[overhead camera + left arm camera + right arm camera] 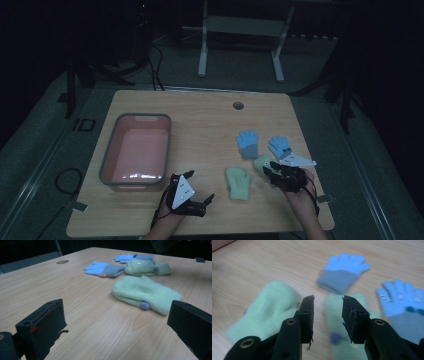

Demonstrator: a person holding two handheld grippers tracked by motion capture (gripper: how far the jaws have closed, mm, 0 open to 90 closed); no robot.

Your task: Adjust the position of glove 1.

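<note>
Pink bin (111,150): far left on the wooden table (210,120), a grey-rimmed tub with rounded corners, well apart from the gloves.

My left gripper (196,204): low at the near edge, just right of the bin's near corner. Its jaws stand wide apart with nothing between them, and in the left gripper view they frame bare tabletop ahead of the first mitten.

Near green mitten (238,183): pale green, fuzzy, lying flat between my two grippers, with a small purple-grey spot on its edge; it sits apart from both of them.

Second green mitten (337,322): same pale green fleece, also with a purple dot. It lies flat right under my right gripper.

My right gripper (327,305): jaws partly apart, one on each side of that mitten, not clamped on it.

Left blue glove (247,143): light blue fingers, grey cuff, flat, just beyond the green pair.

Right blue glove (280,146): same colours, with small dark marks near the cuff, farthest right.
</note>
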